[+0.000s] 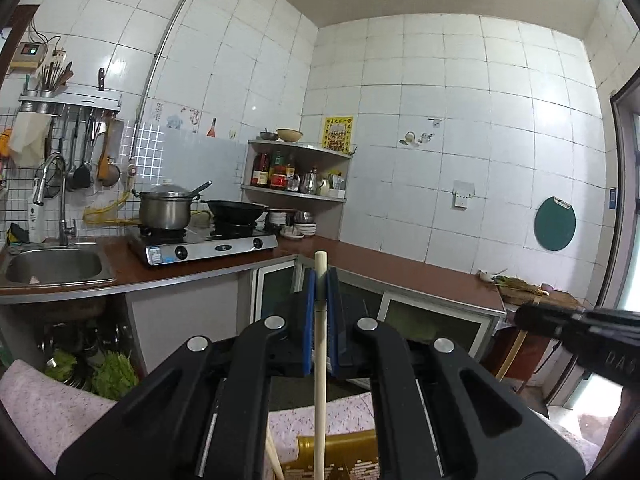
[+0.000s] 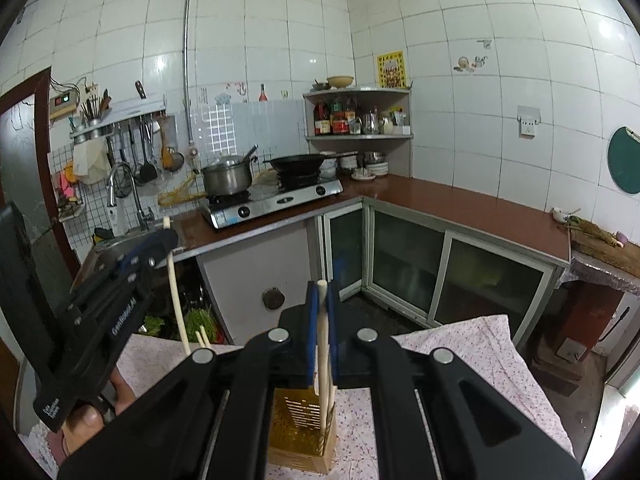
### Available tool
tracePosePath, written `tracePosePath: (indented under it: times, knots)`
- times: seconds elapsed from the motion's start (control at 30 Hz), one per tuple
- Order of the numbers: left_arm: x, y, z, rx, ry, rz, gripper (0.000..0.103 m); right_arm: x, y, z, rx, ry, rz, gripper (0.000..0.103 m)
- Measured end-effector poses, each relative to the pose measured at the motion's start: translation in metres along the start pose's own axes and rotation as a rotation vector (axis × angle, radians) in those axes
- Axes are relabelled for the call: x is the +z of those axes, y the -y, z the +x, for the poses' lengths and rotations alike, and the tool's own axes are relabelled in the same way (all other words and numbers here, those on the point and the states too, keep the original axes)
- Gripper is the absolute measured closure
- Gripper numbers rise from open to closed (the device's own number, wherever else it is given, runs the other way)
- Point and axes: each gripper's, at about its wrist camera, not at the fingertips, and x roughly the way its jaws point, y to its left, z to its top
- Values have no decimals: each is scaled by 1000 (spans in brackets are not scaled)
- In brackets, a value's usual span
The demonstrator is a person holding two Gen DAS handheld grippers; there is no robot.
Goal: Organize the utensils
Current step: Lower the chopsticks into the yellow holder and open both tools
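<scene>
My left gripper point(image 1: 320, 280) is shut on a pale chopstick point(image 1: 319, 380) that stands upright between its blue pads. In the right wrist view this left gripper point(image 2: 166, 236) is at the left, held by a hand point(image 2: 88, 416), and its chopstick point(image 2: 178, 304) hangs down. My right gripper point(image 2: 322, 300) is shut on pale chopsticks point(image 2: 323, 364). Two shafts show below its pads, and their lower ends reach into a golden slotted holder point(image 2: 298, 428) on a flowered cloth point(image 2: 472, 344). Two more chopstick tips point(image 2: 202, 336) poke up at the left.
A brown L-shaped counter point(image 2: 460, 200) carries a gas stove point(image 2: 272, 202) with a pot and a wok, beside a sink point(image 1: 54, 266). Utensils hang on a wall rack point(image 1: 80, 152). Greens point(image 1: 112, 376) lie under the sink. A chopping board point(image 2: 604, 246) sits at the right.
</scene>
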Motion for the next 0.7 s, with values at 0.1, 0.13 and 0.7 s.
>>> tracePosePath:
  times: [0.1,0.13,0.7]
  knots:
    - [-15,-3,12,-2,-13,5,99,-11,0,13,1,-32,0,98]
    - [-20,-5,15,-5,-27,0,98,-14,1,16,4,-45,0,98]
    - [-72,-41,2,52,-242,-56,53,-75,17,47,49,-249,72,94]
